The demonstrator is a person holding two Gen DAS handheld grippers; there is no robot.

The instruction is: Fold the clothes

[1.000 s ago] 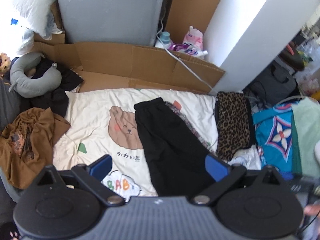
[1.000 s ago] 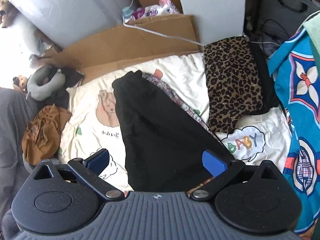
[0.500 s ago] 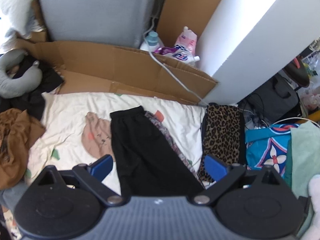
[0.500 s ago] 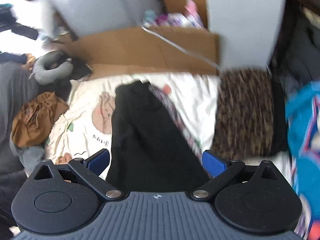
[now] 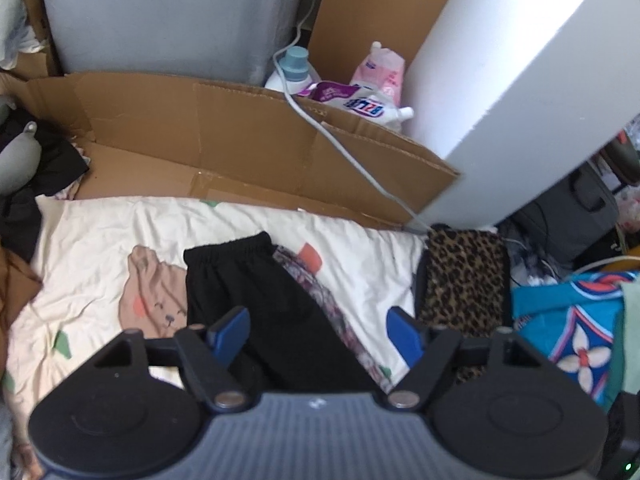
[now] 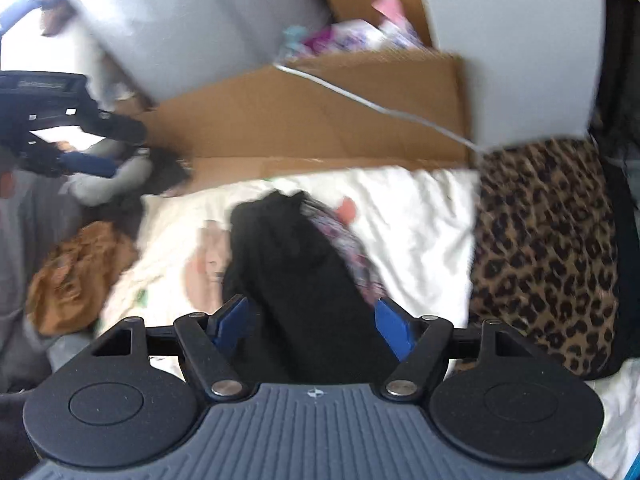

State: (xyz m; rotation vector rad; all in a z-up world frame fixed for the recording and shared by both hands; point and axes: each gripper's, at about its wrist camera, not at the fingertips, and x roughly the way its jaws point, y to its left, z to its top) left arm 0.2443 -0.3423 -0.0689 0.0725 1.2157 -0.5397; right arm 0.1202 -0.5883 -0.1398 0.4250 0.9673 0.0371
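- Blue pads are seen on both fingers of the left tool (image 5: 318, 330), which is held spread wide with nothing between the pads, above the near end of a black garment (image 5: 256, 300).
- Blue pads are likewise seen on the right tool (image 6: 314, 322), spread apart and gripping nothing, with the same black garment (image 6: 296, 276) framed between its fingers; this view is blurred.
- The black garment is laid lengthwise on a cream sheet (image 5: 100, 236) printed with a brown bear (image 5: 152, 296), its elastic waistband at the far end.
- A patterned purple garment (image 5: 320, 300) is partly covered by the black one and shows along its right edge.
- A leopard-print garment (image 5: 464, 276) is laid flat at the right of the sheet, apart from the black garment.
- A turquoise printed cloth (image 5: 576, 320) is seen just beyond the leopard print, at the right edge of the left wrist view.
- A crumpled brown garment (image 6: 76, 276) is heaped at the left of the sheet, with a grey neck pillow (image 6: 108, 184) behind it.
- Flattened cardboard (image 5: 240, 152) is stood along the far edge of the sheet, and a grey cable (image 5: 344, 156) is draped over it.
- Detergent bottles and pouches (image 5: 352, 92) are seen behind the cardboard, between a grey panel (image 5: 168, 16) and a white block (image 5: 504, 80).
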